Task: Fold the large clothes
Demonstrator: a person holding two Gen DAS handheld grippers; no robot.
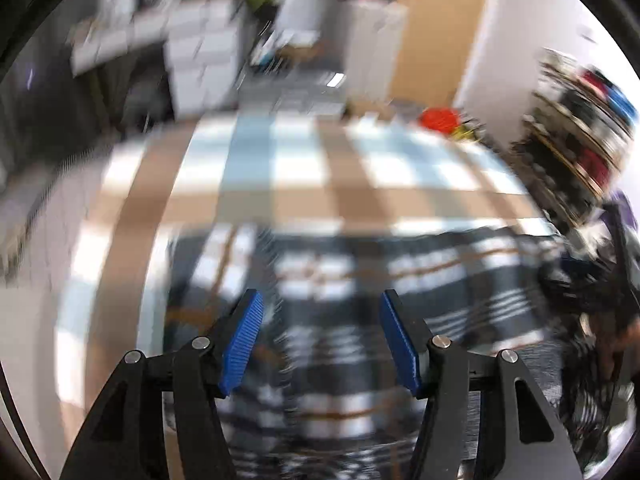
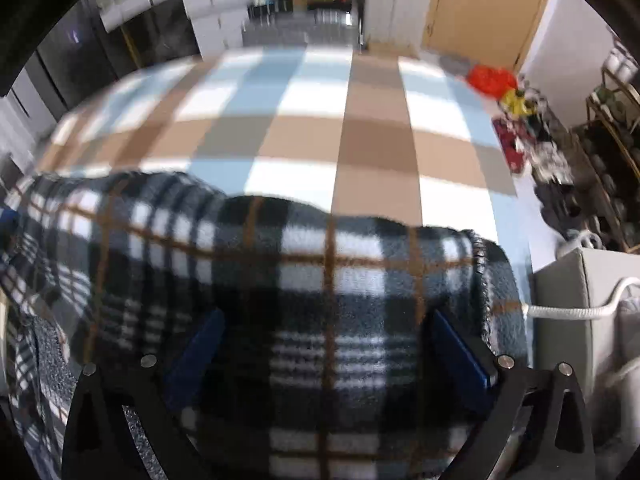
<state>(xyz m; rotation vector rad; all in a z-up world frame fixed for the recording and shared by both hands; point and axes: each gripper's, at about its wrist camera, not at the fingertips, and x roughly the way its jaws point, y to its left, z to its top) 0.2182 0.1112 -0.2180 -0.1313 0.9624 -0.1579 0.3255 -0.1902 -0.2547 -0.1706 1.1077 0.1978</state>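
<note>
A checked beige, blue and white cloth [image 2: 376,140] covers the table. The left gripper [image 1: 320,340] hangs parted and empty over the dark plaid fleece blanket [image 2: 304,280]. The right gripper [image 2: 320,344] straddles a thick fold — grip unclear — so each should probably pinch an edge evenly.

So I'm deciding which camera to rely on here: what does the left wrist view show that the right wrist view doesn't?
Only the left wrist view: the left gripper, open over the plaid blanket with nothing between its blue pads, and a dark cluttered heap at the right edge.

Only the right wrist view: the right gripper, the blanket's stitched edge, and a grey bin with a white cord.

Both: the checked cover, the red object and the wooden door.
</note>
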